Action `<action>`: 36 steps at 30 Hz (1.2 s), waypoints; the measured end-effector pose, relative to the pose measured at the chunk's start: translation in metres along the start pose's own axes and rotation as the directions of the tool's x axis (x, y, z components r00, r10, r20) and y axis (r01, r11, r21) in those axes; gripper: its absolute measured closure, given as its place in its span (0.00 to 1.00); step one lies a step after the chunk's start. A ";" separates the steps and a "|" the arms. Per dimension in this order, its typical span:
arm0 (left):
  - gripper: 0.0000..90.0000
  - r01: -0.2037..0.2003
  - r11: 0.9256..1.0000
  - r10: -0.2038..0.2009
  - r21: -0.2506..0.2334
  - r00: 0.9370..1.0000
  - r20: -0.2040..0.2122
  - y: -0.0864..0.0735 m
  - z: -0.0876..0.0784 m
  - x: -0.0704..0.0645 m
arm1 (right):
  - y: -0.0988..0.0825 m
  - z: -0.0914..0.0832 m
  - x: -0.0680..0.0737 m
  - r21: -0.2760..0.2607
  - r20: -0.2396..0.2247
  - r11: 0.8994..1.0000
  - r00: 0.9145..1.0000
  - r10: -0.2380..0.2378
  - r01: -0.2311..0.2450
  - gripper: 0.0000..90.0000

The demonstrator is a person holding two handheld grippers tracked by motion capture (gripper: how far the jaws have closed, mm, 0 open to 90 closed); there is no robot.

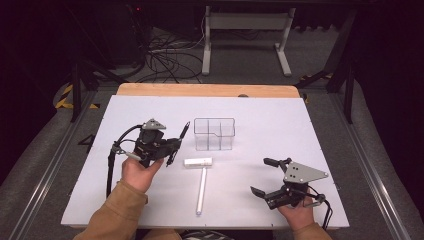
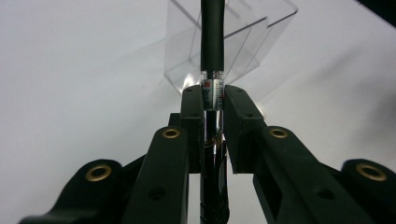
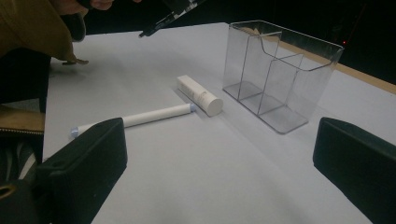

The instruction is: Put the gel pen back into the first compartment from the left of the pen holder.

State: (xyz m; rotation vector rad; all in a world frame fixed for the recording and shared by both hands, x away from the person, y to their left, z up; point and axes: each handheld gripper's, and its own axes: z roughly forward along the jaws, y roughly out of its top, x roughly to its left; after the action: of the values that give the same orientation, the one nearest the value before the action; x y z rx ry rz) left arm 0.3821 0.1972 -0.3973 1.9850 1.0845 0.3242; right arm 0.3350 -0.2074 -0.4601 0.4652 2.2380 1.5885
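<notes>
Nearest you, at the near right corner of the tabletop [image 1: 150, 107], your right tool [image 1: 270, 176] is resting with its jaws spread wide and nothing between them. It is pointing left across the tabletop, well apart from everything.

A little farther in, near the middle, a long white tube [image 1: 201, 191] is lying with its long axis running from the near edge toward the far edge, its far end just beside a short white cylinder [image 1: 198, 162] that is lying crosswise.

On the left side, your left tool [image 1: 174, 144] is pinching a black pen [image 1: 178, 144] around its lower barrel, jaws pressed in on it. The pen is being held off the tabletop, tilted, its far end leaning toward the far edge and to the right.

That is the relation to watch: the clear divided box [image 1: 214, 134] is standing just beyond and to the right of the pen, toward the far edge. In the left gripper view the pen's axis is lining up straight with the box, so your left hand is by far the nearer one, and it looks as if you need to stand the pen upright over a compartment.
</notes>
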 end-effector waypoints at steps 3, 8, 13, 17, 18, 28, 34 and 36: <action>0.88 -0.032 0.999 0.032 -0.040 0.999 -0.005 0.001 -0.004 -0.002 | 0.000 0.000 0.000 0.000 -0.002 1.000 1.000 -0.002 0.002 0.04; 0.88 -0.056 0.992 0.058 -0.117 0.998 0.012 0.004 -0.011 -0.005 | 0.000 0.001 0.000 0.001 -0.003 1.000 1.000 -0.002 0.002 0.04; 0.88 -0.064 0.982 0.070 -0.178 0.997 0.027 0.008 -0.012 -0.007 | 0.000 0.001 0.000 0.000 -0.005 1.000 1.000 0.000 0.000 0.04; 0.88 -0.059 0.975 0.071 -0.216 0.996 0.048 0.013 -0.013 -0.007 | 0.000 0.002 0.000 0.001 -0.007 1.000 1.000 0.000 0.000 0.04; 0.88 -0.066 0.972 0.078 -0.226 0.996 0.046 0.015 -0.013 -0.008 | 0.000 0.002 0.000 0.001 -0.006 1.000 1.000 0.000 0.000 0.04; 0.88 -0.083 0.948 0.105 -0.307 0.993 0.057 0.028 -0.007 -0.007 | 0.000 0.001 0.000 0.001 -0.007 1.000 1.000 0.000 0.000 0.04; 0.88 -0.084 0.933 0.113 -0.349 0.991 0.065 0.036 -0.002 -0.008 | 0.000 0.002 0.000 0.003 -0.007 1.000 1.000 0.000 0.000 0.04; 0.88 -0.087 0.927 0.118 -0.366 0.991 0.064 0.037 0.000 -0.008 | 0.000 0.001 0.000 0.003 -0.006 1.000 1.000 0.000 0.000 0.04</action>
State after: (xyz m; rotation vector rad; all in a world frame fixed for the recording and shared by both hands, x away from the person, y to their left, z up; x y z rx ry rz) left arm 0.3985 0.1801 -0.3671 1.7087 0.8018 0.4575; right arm 0.3356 -0.2063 -0.4610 0.4616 2.2455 1.5889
